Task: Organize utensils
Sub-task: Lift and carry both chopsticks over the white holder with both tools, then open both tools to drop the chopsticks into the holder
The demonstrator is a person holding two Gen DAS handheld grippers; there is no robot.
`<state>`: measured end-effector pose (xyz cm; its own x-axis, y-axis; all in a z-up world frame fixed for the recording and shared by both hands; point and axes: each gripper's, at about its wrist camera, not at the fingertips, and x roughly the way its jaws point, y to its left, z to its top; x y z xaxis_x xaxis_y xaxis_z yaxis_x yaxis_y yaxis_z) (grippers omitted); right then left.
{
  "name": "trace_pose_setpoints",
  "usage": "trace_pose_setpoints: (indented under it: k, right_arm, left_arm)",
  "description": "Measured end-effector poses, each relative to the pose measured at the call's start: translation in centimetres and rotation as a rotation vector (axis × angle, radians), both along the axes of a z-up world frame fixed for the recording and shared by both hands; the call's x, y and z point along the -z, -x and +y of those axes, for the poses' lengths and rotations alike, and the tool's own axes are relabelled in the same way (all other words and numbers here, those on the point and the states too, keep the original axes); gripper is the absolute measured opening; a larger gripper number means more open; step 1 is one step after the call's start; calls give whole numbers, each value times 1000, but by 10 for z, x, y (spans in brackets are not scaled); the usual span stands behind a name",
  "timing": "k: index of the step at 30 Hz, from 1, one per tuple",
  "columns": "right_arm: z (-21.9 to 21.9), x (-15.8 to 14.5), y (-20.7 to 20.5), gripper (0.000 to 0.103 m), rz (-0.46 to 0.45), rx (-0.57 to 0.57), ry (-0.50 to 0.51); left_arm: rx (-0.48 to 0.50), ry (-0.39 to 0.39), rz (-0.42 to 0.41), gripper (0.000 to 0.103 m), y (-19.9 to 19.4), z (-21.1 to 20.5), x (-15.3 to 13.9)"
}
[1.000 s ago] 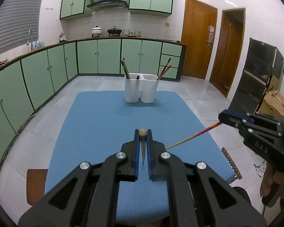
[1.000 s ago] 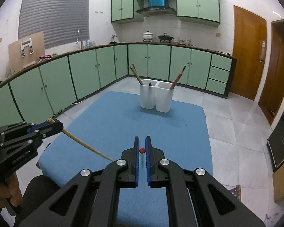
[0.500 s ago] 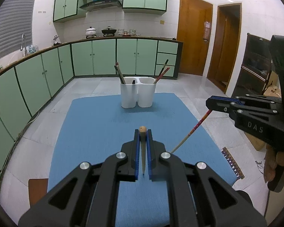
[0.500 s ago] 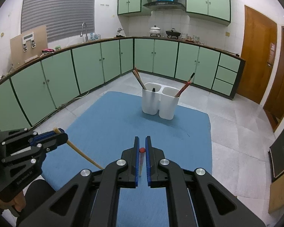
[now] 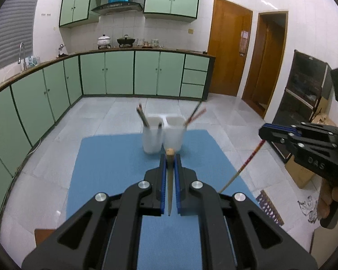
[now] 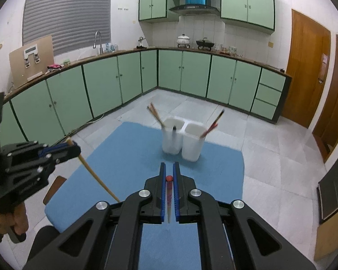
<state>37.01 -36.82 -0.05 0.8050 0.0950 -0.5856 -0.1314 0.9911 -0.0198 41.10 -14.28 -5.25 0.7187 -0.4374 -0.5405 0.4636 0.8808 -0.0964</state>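
A white two-compartment utensil holder [image 5: 163, 135] stands at the far end of the blue table [image 5: 115, 171]; it also shows in the right wrist view [image 6: 182, 140]. Brown chopsticks lean in its left cup, red ones in its right cup. My left gripper [image 5: 169, 159] is shut on a plain wooden chopstick [image 5: 169, 180], held above the table. My right gripper [image 6: 169, 168] is shut on a red-tipped chopstick [image 6: 169, 195]. Each gripper shows in the other's view: the right one [image 5: 264, 132], the left one [image 6: 75, 149].
Green kitchen cabinets [image 5: 106, 74] line the far and left walls. A dark cabinet [image 5: 304, 103] and a cardboard box [image 5: 320, 121] stand right of the table. A brown stool [image 6: 54, 189] sits by the table's left edge. The floor is grey tile.
Both grippers have risen and tilted, each with its chopstick. The utensil holder now sits lower and nearer in both views.
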Motion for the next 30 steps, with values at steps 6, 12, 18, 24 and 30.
trace_pose_setpoints:
  k: [6, 12, 18, 24, 30]
  right_arm:
    - [-5, -45, -39, 6, -48, 14, 7]
    - [-10, -83, -83, 6, -108, 35, 3]
    - [-22, -95, -135, 6, -142, 66, -25]
    - [-37, -76, -194, 6, -136, 104, -28]
    - [-57, -26, -246, 6, -88, 134, -55]
  left_arm:
    - [1, 18, -50, 6, -40, -13, -41]
    - [-18, 49, -130, 6, -81, -31, -84]
    - [-42, 56, -189, 6, -127, -57, -105]
    - [-44, 28, -218, 6, -170, -89, -88]
    - [-61, 5, -161, 6, -224, -105, -39]
